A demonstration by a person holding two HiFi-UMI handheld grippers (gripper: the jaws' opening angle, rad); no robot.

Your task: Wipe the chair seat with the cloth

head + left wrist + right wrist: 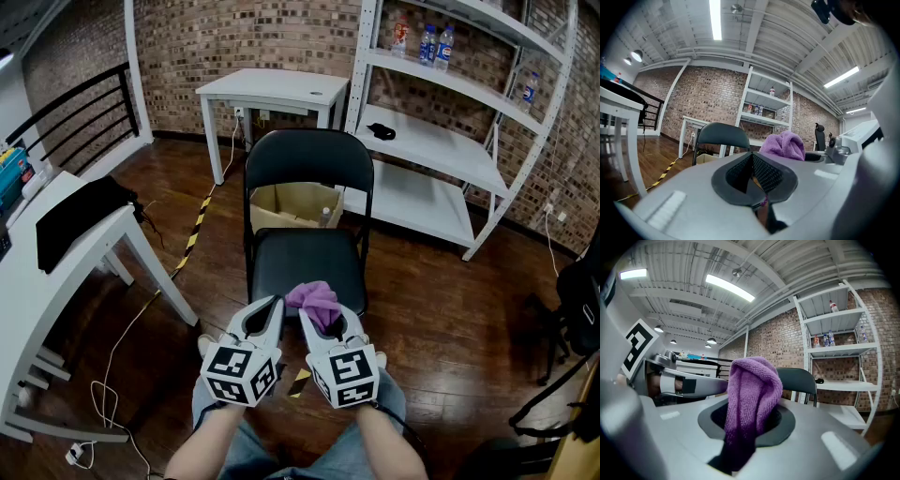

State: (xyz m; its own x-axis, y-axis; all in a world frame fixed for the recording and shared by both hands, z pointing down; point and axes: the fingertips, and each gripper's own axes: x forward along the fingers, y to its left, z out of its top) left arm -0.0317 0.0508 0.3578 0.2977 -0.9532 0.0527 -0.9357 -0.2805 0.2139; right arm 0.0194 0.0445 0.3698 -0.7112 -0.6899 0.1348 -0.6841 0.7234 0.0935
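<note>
A black folding chair point(305, 267) stands on the wood floor straight ahead, its seat bare. Both grippers are held side by side low over the chair's front edge, above the person's lap. My right gripper point(323, 317) is shut on a purple cloth point(316, 300), which bunches up out of the jaws; in the right gripper view the cloth point(752, 394) fills the jaws of the right gripper point(750, 420). My left gripper point(265, 311) is shut with nothing held; its pads meet at the left gripper point(752, 165), with the cloth point(783, 145) just to its right and the chair back point(723, 136) beyond.
A cardboard box point(295, 206) sits behind the chair. A white table point(272, 89) and white shelving point(450, 141) line the brick wall. A white desk point(56, 272) with a black cloth point(80, 211) stands at left; cables lie on the floor. A dark office chair point(577, 309) is at right.
</note>
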